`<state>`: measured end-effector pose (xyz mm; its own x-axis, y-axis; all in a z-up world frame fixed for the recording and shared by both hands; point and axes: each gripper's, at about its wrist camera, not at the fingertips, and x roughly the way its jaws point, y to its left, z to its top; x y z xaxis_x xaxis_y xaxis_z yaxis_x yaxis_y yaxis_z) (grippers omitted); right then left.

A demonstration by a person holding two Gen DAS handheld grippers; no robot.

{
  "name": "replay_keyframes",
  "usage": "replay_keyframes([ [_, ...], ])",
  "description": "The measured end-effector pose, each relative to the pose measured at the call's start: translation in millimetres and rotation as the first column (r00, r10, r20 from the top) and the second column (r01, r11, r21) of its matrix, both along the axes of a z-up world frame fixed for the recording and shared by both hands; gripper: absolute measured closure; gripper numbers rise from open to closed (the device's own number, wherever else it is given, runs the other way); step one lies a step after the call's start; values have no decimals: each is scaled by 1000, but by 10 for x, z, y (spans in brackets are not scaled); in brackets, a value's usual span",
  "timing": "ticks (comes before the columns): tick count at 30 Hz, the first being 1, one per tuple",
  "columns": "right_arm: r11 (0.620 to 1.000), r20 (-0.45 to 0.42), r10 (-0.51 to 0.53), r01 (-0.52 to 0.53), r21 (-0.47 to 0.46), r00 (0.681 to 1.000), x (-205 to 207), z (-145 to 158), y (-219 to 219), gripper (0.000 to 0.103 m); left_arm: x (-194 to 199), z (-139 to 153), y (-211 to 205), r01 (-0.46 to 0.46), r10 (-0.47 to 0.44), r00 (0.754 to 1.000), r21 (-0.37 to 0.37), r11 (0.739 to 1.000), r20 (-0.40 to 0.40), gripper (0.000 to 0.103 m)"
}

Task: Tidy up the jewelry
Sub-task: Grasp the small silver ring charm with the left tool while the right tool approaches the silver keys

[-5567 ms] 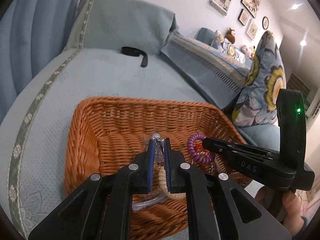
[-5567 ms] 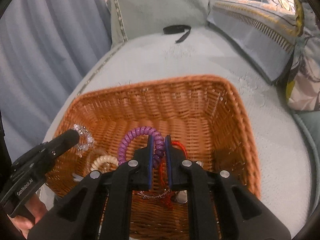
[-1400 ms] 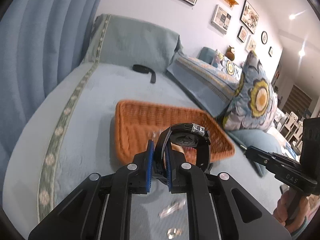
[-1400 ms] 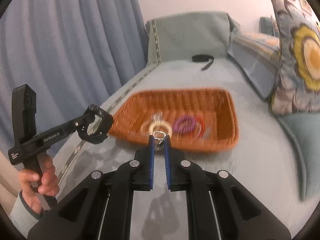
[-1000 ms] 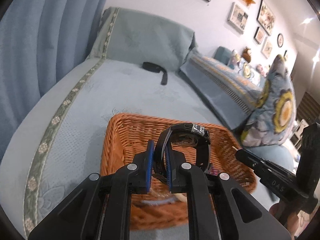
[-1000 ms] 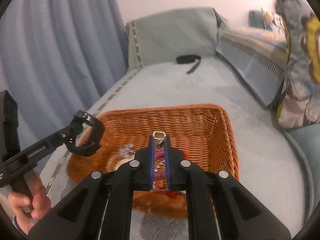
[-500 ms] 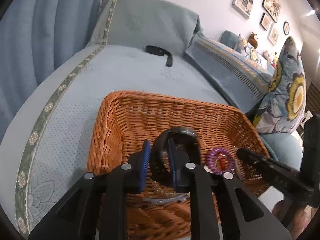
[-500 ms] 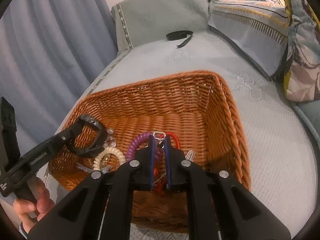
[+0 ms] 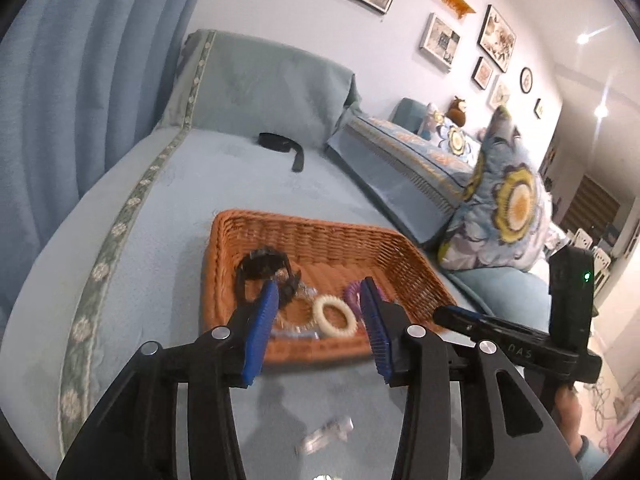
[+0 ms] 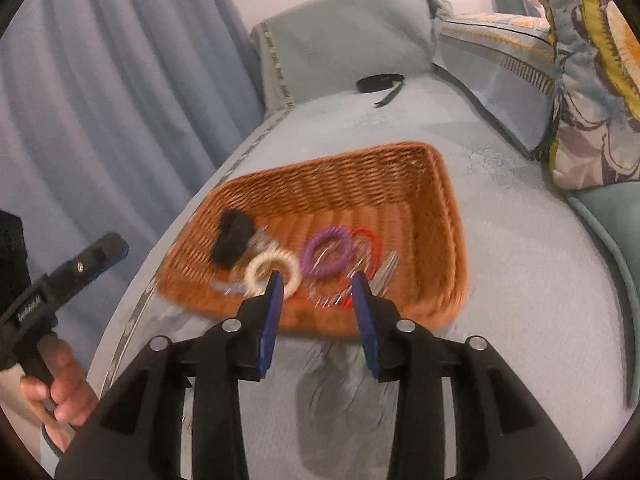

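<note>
An orange wicker basket sits on the blue sofa seat. In it lie a black watch, a cream coil bracelet, a purple coil bracelet and a red cord bracelet, with silvery chain pieces among them. My left gripper is open and empty, just before the basket's near rim. My right gripper is open and empty over the basket's near edge. A small clear trinket lies on the seat between my left fingers.
A black strap lies far back on the seat. Striped and floral cushions line the right side. Blue curtains hang on the left. The sofa edge curves along the left.
Both grippers have opened and drawn back from the basket. The black watch left my left gripper and the small chain piece left my right one; both now lie in the basket.
</note>
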<state>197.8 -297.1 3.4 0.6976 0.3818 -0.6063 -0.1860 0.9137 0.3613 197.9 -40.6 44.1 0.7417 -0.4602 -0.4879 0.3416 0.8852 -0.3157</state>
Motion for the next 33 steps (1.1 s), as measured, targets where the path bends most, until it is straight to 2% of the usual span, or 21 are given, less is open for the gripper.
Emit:
replay_keyframes([
  [5, 997, -18, 75, -75, -31, 997, -366, -132, 207, 70, -422, -80, 129, 1, -1, 1000, -2, 1000, -11, 61],
  [9, 994, -55, 105, -107, -36, 993, -564, -285, 331, 70, -703, -319, 175, -7, 8, 998, 18, 1000, -67, 58],
  [16, 991, -71, 115, -119, -55, 991, -798, -449, 439, 71, -886, -752, 19, 22, -1, 987, 130, 991, -160, 58],
  [22, 977, -81, 173, -181, -111, 982, -535, -475, 574, 71, -790, -978, -172, 54, -12, 977, 190, 980, -215, 58],
  [28, 953, -102, 282, -291, -88, 954, -76, -530, 809, 71, -727, -1068, -293, 38, 16, 978, 253, 967, -208, 59],
  [33, 918, -145, 374, -388, -87, 916, 106, -579, 1052, 71, -721, -1065, -245, 6, 49, 977, 257, 966, -209, 71],
])
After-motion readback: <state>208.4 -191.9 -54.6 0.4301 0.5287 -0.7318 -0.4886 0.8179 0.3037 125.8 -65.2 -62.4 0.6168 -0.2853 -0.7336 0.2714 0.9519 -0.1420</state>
